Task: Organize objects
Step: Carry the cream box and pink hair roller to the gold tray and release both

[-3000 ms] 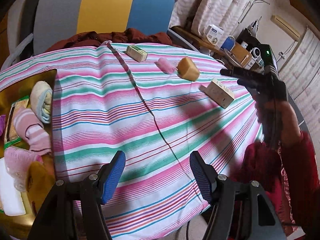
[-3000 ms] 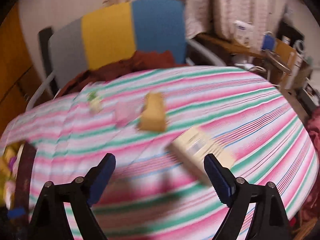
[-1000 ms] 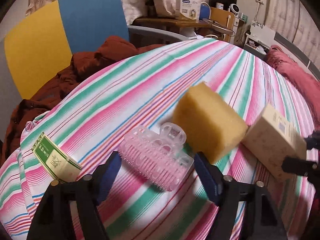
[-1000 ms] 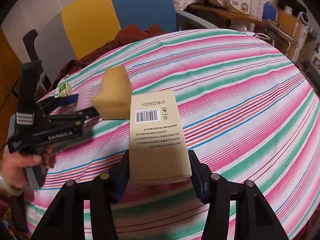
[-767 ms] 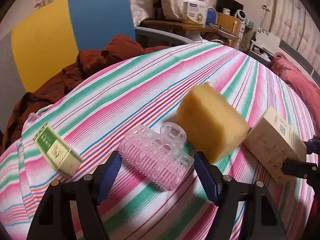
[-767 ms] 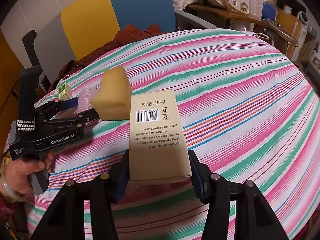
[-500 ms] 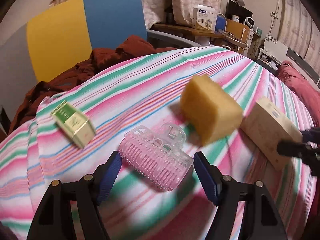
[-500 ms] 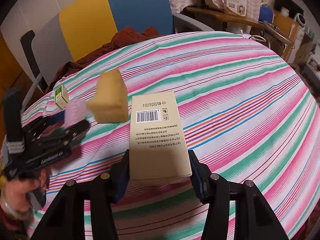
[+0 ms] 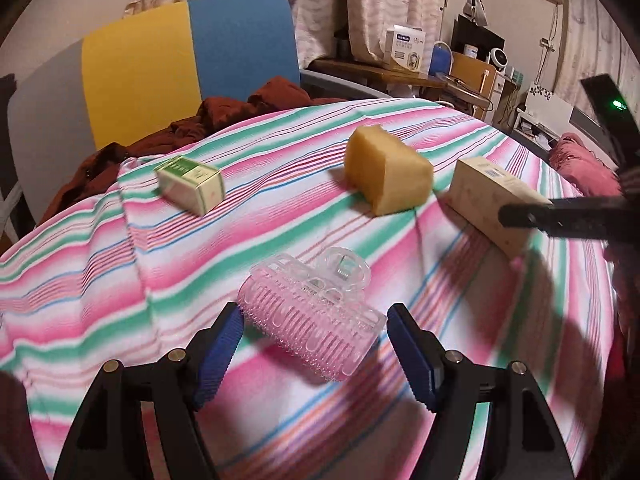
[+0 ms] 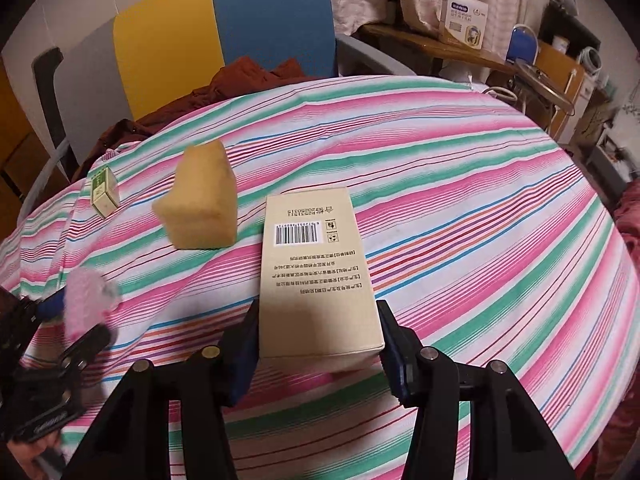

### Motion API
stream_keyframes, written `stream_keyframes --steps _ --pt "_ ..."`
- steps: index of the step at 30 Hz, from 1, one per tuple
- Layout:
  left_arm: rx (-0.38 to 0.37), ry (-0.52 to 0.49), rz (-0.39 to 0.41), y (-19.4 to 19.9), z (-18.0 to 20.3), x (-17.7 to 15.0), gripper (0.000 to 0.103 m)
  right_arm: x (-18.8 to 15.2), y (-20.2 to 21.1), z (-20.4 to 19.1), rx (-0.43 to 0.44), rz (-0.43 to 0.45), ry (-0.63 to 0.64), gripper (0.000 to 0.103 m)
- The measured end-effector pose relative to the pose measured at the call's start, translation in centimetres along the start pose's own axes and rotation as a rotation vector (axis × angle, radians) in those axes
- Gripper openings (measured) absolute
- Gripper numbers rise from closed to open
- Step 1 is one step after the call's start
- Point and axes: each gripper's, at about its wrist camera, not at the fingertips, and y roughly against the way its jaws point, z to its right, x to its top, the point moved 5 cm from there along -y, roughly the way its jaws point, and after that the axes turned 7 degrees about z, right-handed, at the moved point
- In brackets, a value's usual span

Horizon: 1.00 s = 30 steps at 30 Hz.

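Observation:
My left gripper [image 9: 314,334] is shut on a pink hair clip [image 9: 308,316] and holds it above the striped tablecloth [image 9: 240,240]. The right wrist view shows that gripper, blurred, at the lower left with the pink clip [image 10: 86,296] in it. My right gripper [image 10: 319,320] is shut on the near end of a beige carton [image 10: 312,264] with a barcode on top. One of its fingers [image 9: 560,216] reaches in across the carton [image 9: 480,196] at the right. A yellow sponge [image 10: 200,200] lies left of the carton. A small green-and-white box [image 10: 104,192] lies further left.
A chair with a grey, yellow and blue back [image 9: 180,60] stands behind the table, with a dark red garment [image 9: 224,116] draped over the seat. A cluttered side table with a white carton [image 10: 464,20] is at the back right. The cloth has a fold [image 9: 132,220] near the small box.
My left gripper has carried the pink clip back and to the left, away from the sponge. The sponge and small box now sit further off. My right gripper stays on the carton.

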Motion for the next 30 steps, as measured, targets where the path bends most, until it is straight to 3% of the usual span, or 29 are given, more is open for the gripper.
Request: stream_keyframes --steps 11,17,26,30 --pt "0.004 0.069 -0.001 4.5 -1.9 -3.8 0.075 0.1 2.2 -0.5 -0.042 0.052 0.025 0.051" --pt "-0.029 0.125 0.023 7.5 -2.6 -5.6 0.075 -0.8 4.4 -3.2 0.005 0.055 0.037 0.051" --pt "-0.133 0.179 0.06 12.0 -1.4 -7.1 0.075 -0.5 9.3 -9.3 0.074 0.14 0.183 0.051" --pt "-0.161 0.199 0.091 14.9 -1.7 -7.4 0.075 -1.7 11.0 -12.9 0.156 0.134 0.199 0.051"
